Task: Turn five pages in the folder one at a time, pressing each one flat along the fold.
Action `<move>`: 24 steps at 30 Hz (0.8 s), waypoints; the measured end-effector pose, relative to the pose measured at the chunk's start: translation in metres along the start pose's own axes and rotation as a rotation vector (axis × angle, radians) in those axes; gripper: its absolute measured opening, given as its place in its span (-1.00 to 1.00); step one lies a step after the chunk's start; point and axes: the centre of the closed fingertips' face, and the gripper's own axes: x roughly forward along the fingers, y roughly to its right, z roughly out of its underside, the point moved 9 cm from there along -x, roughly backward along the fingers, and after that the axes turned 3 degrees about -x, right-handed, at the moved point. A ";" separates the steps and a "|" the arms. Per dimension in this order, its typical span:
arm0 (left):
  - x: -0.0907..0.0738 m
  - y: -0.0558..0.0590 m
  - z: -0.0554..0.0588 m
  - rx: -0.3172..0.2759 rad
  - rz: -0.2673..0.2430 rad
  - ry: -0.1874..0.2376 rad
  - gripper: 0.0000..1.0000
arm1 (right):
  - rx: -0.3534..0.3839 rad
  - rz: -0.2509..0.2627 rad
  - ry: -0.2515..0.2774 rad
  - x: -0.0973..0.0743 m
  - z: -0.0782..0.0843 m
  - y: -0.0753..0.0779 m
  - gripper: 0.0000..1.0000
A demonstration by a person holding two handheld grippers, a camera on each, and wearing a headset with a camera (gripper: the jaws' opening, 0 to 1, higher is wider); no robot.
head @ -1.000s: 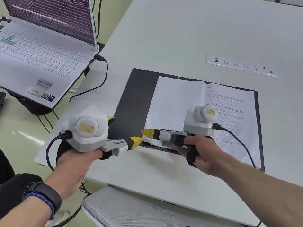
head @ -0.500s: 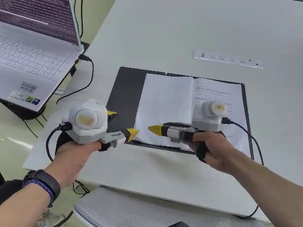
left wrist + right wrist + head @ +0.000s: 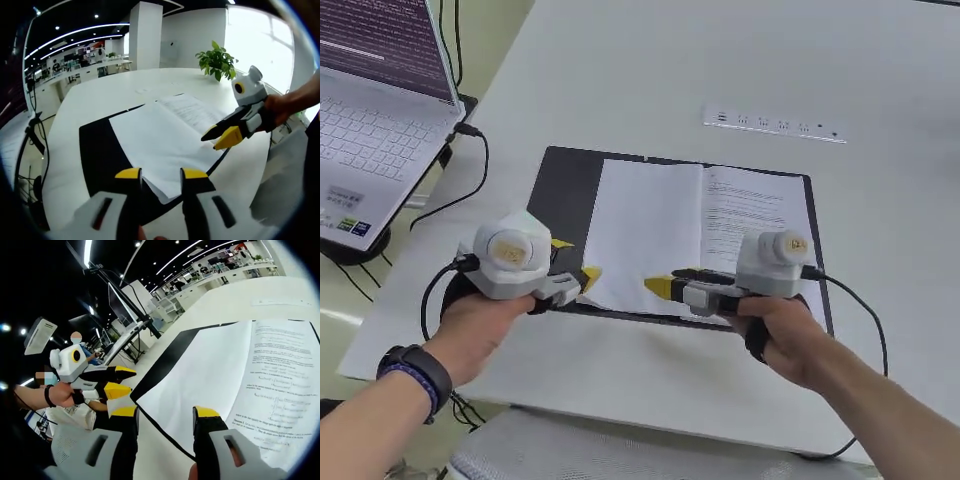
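A laptop (image 3: pixel 365 120) sits at far left. The left tool (image 3: pixel 575 260) hovers at the near left corner of the open black folder (image 3: pixel 565 200), its jaws apart and empty. The folder lies flat mid-surface (image 3: pixel 620 60), with a blank page (image 3: pixel 645 225) left of the fold and a printed page (image 3: pixel 750 215) right. The right tool (image 3: pixel 665 283) hangs over the folder's near edge, jaws apart, holding nothing. A power strip (image 3: pixel 775 125) lies beyond.

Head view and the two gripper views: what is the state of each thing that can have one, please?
folder: open, lying flat.
blank page: lying flat on the left side of the fold.
printed page: lying flat on the right side of the fold.
left gripper: open, holding nothing.
right gripper: open, holding nothing.
laptop: lid open, screen lit.
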 end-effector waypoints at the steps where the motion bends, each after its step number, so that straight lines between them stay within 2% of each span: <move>1: 0.000 0.003 0.000 -0.005 0.004 -0.004 -0.46 | 0.008 0.004 0.004 -0.002 0.001 0.001 -0.17; 9: 0.014 0.003 0.020 -0.006 0.010 -0.043 -0.75 | 0.015 0.024 0.010 -0.014 0.004 0.004 -0.18; 11: 0.020 0.001 0.029 -0.014 0.011 -0.055 -0.82 | 0.018 0.031 0.014 -0.017 0.005 0.007 -0.19; 16: 0.026 -0.003 0.039 -0.031 0.004 -0.087 -0.99 | 0.026 0.041 0.018 -0.019 0.005 0.010 -0.21; 20: 0.029 -0.006 0.047 -0.054 0.000 -0.110 -1.00 | 0.031 0.043 0.020 -0.018 0.006 0.011 -0.22; 24: 0.030 -0.005 0.052 -0.047 -0.001 -0.132 -1.00 | 0.026 0.041 0.023 -0.017 0.005 0.012 -0.24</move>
